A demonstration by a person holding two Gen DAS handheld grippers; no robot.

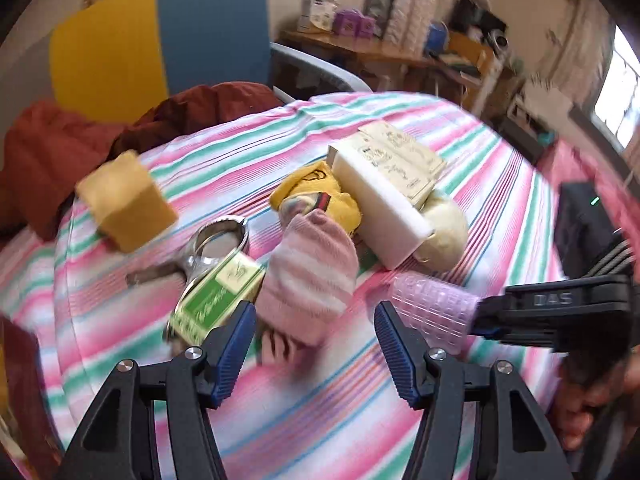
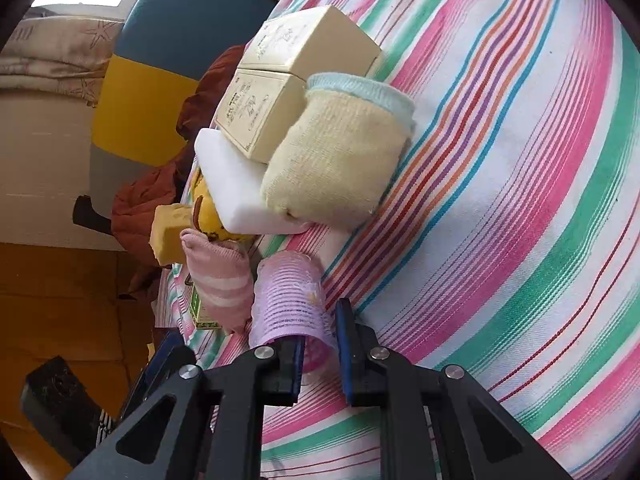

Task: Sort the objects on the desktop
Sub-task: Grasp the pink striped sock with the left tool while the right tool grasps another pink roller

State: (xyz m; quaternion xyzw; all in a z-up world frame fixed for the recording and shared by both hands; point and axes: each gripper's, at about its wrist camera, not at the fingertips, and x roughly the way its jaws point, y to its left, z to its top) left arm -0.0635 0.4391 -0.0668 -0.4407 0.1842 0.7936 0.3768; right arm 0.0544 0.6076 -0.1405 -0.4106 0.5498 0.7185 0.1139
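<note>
My right gripper (image 2: pixel 318 354) is shut on a pink hair roller (image 2: pixel 288 300), holding it over the striped cloth; it also shows in the left wrist view (image 1: pixel 436 310), gripped by the right gripper (image 1: pixel 484 312). My left gripper (image 1: pixel 316 340) is open and empty, its fingers just short of a pink striped sock (image 1: pixel 312 276) and a green-and-white box (image 1: pixel 216 300). A pile holds a yellow sock (image 1: pixel 316 196), a white sponge (image 1: pixel 380 208), cream boxes (image 1: pixel 400 160) and a pale yellow sock (image 2: pixel 340 160). Metal scissors (image 1: pixel 220 244) and a yellow sponge (image 1: pixel 128 200) lie left.
The striped cloth (image 1: pixel 320 408) covers the table. A blue and yellow chair (image 1: pixel 160 36) with a red garment (image 1: pixel 52 152) stands behind it. A black box (image 1: pixel 584 224) sits at the right edge. A cluttered desk (image 1: pixel 380 48) is in the background.
</note>
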